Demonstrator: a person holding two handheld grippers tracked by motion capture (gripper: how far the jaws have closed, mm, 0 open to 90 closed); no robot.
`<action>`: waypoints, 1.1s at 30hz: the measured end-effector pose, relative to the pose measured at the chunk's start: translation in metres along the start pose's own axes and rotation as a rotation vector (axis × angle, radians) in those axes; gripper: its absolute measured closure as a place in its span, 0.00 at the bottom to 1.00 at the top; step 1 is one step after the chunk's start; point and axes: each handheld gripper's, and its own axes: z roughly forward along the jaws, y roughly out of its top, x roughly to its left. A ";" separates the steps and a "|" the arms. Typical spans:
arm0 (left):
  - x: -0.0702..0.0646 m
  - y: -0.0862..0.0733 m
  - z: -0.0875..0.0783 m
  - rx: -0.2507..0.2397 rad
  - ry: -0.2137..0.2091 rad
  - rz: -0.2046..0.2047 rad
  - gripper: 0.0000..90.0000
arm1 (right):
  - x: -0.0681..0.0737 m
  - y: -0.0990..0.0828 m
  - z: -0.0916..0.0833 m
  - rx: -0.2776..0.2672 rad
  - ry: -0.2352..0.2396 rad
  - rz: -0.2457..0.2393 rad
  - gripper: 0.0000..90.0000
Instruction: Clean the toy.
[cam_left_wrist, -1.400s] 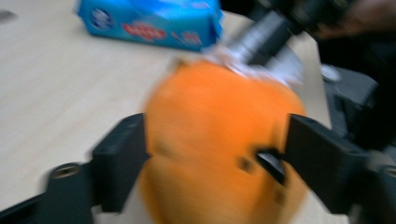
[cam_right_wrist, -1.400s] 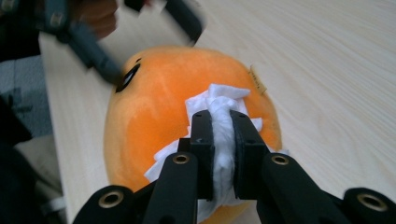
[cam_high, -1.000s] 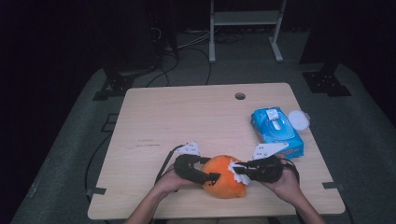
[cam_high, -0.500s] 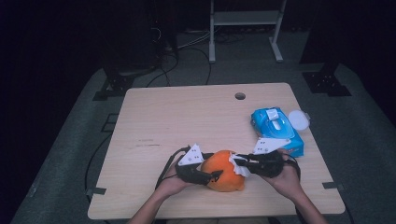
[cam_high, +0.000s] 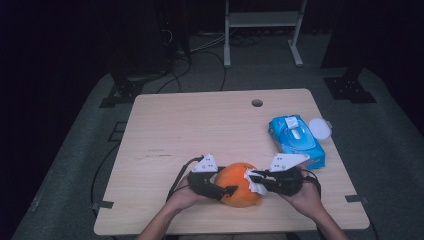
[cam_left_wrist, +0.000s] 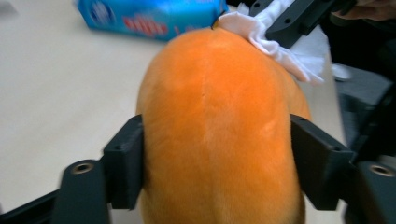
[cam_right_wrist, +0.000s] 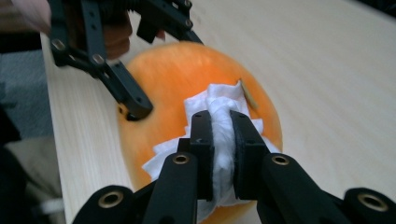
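Note:
An orange plush toy (cam_high: 239, 184) lies near the table's front edge. My left gripper (cam_high: 226, 184) is shut on it, and both pads press into its sides (cam_left_wrist: 219, 126). These jaws have just been opening a little, with the toy still between them. My right gripper (cam_right_wrist: 223, 126) is shut on a bunched white wipe (cam_right_wrist: 210, 100). It holds the wipe against the toy's top right (cam_high: 252, 181), beside a small brown stem. In the left gripper view the wipe (cam_left_wrist: 280, 42) rests on the toy's far end.
A blue pack of wipes (cam_high: 296, 140) lies at the right of the wooden table (cam_high: 200, 130), with a round white lid (cam_high: 320, 128) beside it. A cable hole (cam_high: 257, 103) sits near the far edge. Both forearms enter from the front edge.
The left gripper has edged slightly toward the toy. The right gripper keeps the wipe against the toy's right side.

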 end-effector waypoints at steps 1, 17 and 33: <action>-0.002 0.003 -0.001 -0.014 0.026 0.036 0.34 | 0.007 0.008 -0.003 -0.038 -0.008 -0.023 0.89; -0.007 0.003 0.005 -0.029 0.010 0.070 0.26 | 0.007 0.006 -0.002 -0.027 -0.065 -0.040 0.89; -0.009 0.003 0.006 -0.002 -0.034 0.041 0.27 | 0.006 0.013 -0.005 0.004 -0.069 -0.082 0.89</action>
